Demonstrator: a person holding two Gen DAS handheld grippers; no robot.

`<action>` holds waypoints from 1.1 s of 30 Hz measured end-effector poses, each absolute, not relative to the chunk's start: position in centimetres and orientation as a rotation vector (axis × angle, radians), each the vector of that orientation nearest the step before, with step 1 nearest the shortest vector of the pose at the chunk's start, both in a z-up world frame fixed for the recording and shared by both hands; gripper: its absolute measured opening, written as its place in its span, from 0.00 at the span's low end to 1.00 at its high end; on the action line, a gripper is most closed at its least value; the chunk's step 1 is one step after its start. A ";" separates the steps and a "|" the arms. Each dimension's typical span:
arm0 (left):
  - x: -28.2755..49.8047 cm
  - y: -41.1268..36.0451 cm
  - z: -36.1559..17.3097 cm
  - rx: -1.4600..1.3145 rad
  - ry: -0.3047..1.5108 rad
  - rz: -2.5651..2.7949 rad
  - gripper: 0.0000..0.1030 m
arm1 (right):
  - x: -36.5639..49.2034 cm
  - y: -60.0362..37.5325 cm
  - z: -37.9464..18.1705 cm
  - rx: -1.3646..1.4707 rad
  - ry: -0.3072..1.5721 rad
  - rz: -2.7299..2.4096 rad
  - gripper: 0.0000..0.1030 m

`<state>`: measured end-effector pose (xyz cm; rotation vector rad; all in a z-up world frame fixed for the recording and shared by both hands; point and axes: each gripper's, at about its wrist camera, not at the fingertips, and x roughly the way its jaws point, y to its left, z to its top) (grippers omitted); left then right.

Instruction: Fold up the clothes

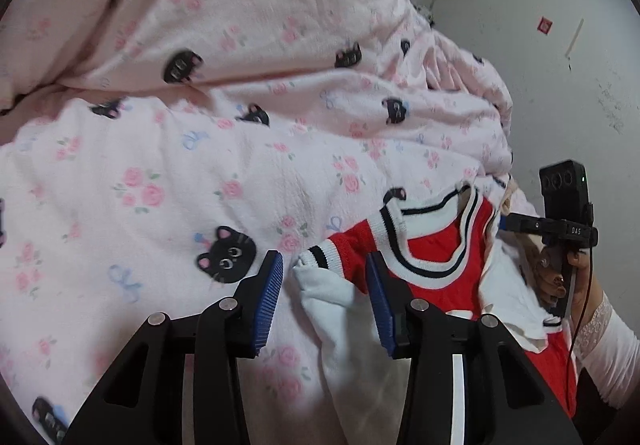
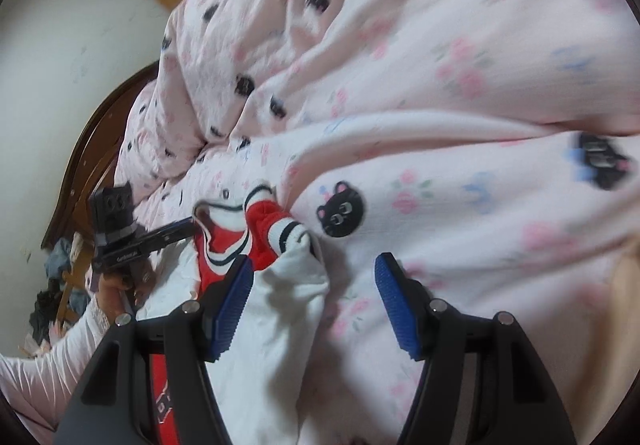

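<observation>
Close over the bed, both tools hang with fingers spread apart: the left gripper (image 1: 324,293) straddling a white sleeve (image 1: 332,297), the right gripper (image 2: 314,297) over the same sleeve, neither clamped on anything. Just beyond lies the red-and-white garment (image 1: 432,245), crumpled on the pink cat-print duvet (image 1: 200,165). Farther back the duvet bunches against a white wall (image 1: 540,85).

Even indoor light, motion blur, fisheye-warped edges
</observation>
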<state>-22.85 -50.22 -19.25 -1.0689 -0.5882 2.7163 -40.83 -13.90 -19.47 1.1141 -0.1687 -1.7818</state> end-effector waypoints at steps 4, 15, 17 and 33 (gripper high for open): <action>-19.7 -50.1 -17.5 -1.059 -0.603 2.751 0.37 | -39.6 -10.8 -18.5 1.167 -0.185 -1.801 0.64; -5.4 -45.3 -15.9 -1.244 -0.617 2.748 0.38 | -28.2 -3.5 -17.7 1.324 -0.058 -1.727 0.64; -3.2 -44.1 -15.7 -1.253 -0.616 2.748 0.38 | -25.8 -2.4 -17.6 1.340 -0.045 -1.718 0.64; 7.5 -38.6 -16.6 -1.263 -0.630 2.768 0.38 | -14.4 2.9 -19.4 1.380 0.076 -1.659 0.63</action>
